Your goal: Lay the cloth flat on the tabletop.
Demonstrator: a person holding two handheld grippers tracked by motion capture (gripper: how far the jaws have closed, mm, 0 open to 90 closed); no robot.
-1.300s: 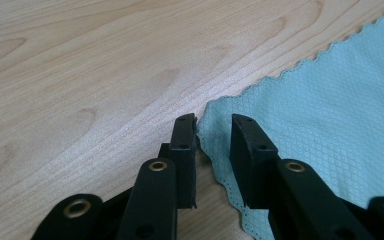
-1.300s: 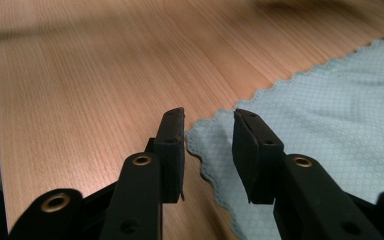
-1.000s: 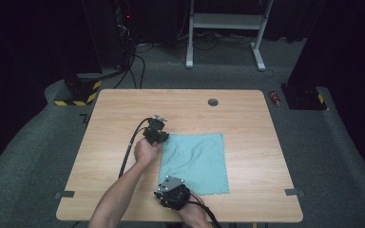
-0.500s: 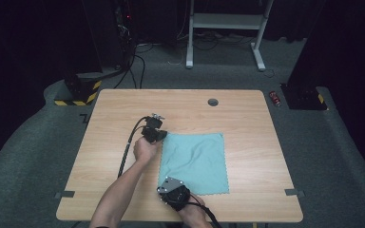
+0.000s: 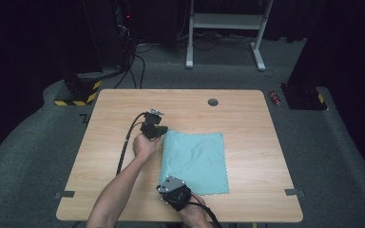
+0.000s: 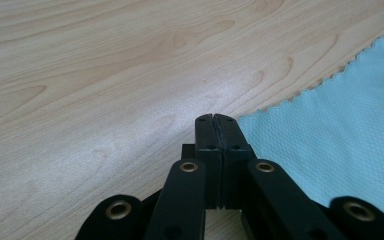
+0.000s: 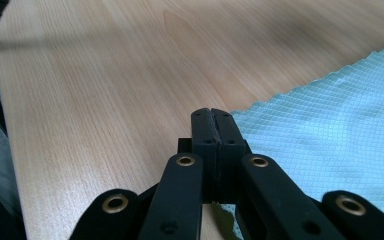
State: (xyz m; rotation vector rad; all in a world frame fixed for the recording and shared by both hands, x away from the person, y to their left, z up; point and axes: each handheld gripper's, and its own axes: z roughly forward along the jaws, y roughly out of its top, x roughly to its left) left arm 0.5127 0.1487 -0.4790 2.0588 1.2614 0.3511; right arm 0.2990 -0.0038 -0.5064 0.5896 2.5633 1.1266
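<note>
A thin teal square cloth with pinked edges (image 5: pixel 195 161) lies flat on the light wood-grain tabletop (image 5: pixel 247 118), right of centre and nearer the person's side.

The left gripper (image 6: pixel 214 120) sits at the cloth's far left corner. Its jaws have just been closing and now stand pressed together; the cloth edge runs in under the tips, so a pinch on that corner is likely, though the fabric between the pads cannot be made out.

The right gripper (image 7: pixel 213 114) sits at the near left corner in the same condition: jaws just closed and meeting, cloth edge passing beneath them, hold probable but not confirmed.

Risks, as judged: either pinch may have caught too little of the thin fabric, so a corner could slip free on lifting. If the hands rise unevenly or pull apart, the cloth could twist, bunch or drag across the tabletop. A trailing black cable (image 5: pixel 123 147) could snag the cloth.

No brand, label or legible writing is visible.
</note>
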